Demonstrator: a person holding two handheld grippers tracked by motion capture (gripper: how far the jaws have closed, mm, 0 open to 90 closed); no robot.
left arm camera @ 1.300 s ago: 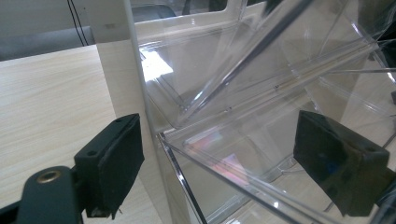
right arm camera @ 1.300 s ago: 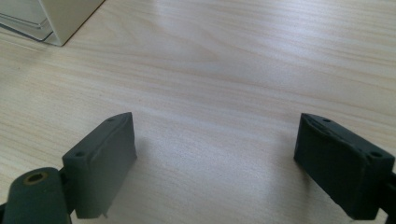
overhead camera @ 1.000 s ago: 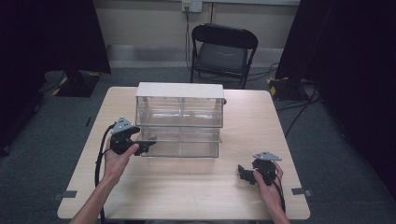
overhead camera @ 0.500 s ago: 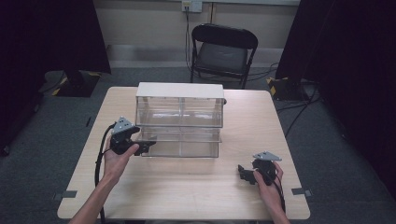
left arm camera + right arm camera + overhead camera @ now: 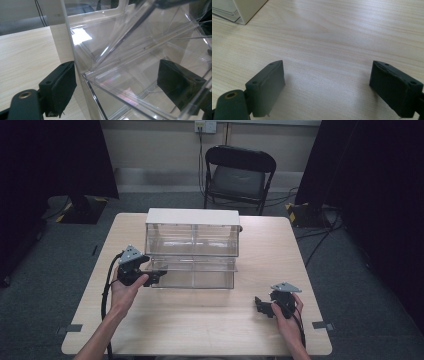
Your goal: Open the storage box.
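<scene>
Here the left gripper point(image 5: 152, 278) stands wide, its jaws straddling the left front corner of the clear drawer point(image 5: 192, 272) — one jaw outside the drawer's side wall, the other seen through the plastic, inside the drawer's open top. In the left gripper view point(image 5: 116, 82) neither pad looks to be touching that wall yet. The drawer is the lower one of the clear organizer point(image 5: 192, 232), pulled partly forward from under it toward the person, and I cannot see anything in it.

Out from the organizer, toward the counter's point(image 5: 210, 330) near right corner, the right gripper point(image 5: 261, 306) sits low over bare wood, well apart from the drawer, with its jaws spread wide and nothing between them; in the right gripper view point(image 5: 327, 82) the organizer's base corner shows at the upper left.

The risk I see lies in the grip point. A thin, slick wall pinched at one corner could slip out of the pads, and a pull or push from that one side could skew the drawer in its slot and jam it. With the right gripper far from the organizer, nothing steadies the light case — a tug on the drawer could drag the whole organizer across the counter instead.
</scene>
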